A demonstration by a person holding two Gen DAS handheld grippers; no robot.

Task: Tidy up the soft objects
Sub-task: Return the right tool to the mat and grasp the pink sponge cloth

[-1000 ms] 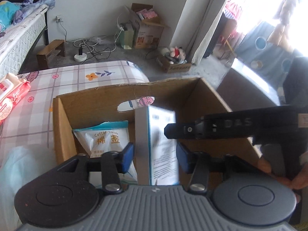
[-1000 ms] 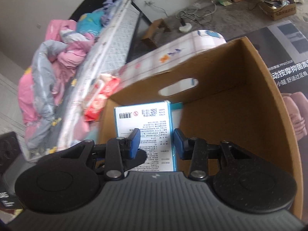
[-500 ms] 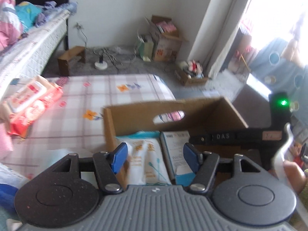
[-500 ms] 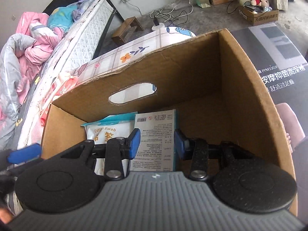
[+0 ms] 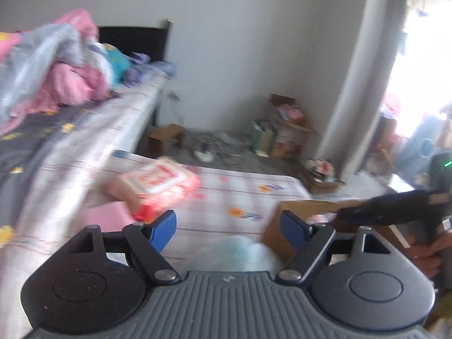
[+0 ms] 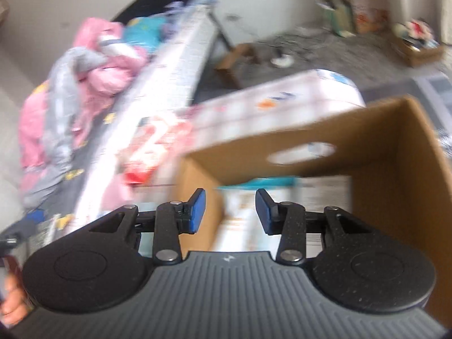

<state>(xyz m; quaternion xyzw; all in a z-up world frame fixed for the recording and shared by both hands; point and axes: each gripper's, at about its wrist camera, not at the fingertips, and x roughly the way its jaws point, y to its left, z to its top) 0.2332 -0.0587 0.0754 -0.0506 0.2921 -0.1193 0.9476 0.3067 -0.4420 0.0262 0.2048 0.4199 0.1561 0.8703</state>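
left hand-held gripper [image 5: 228,233] spread wide, right hand-held gripper [image 6: 230,212] parted

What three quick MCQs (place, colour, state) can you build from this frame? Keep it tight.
1. Where does the red-and-white soft tissue pack lie?
A. inside the box
B. on the checked pink tablecloth, outside the box
C. on the floor

2. What colour are the pads of the right gripper?
A. blue
B. red
C. green

3. How stands the left gripper?
A. shut on the pack
B. shut on nothing
C. open, holding nothing

Key: 1 B, the pack sits on the cloth left of the brown cardboard box; 2 A, both pads show blue; 3 C, a wide empty gap lies between its pads.
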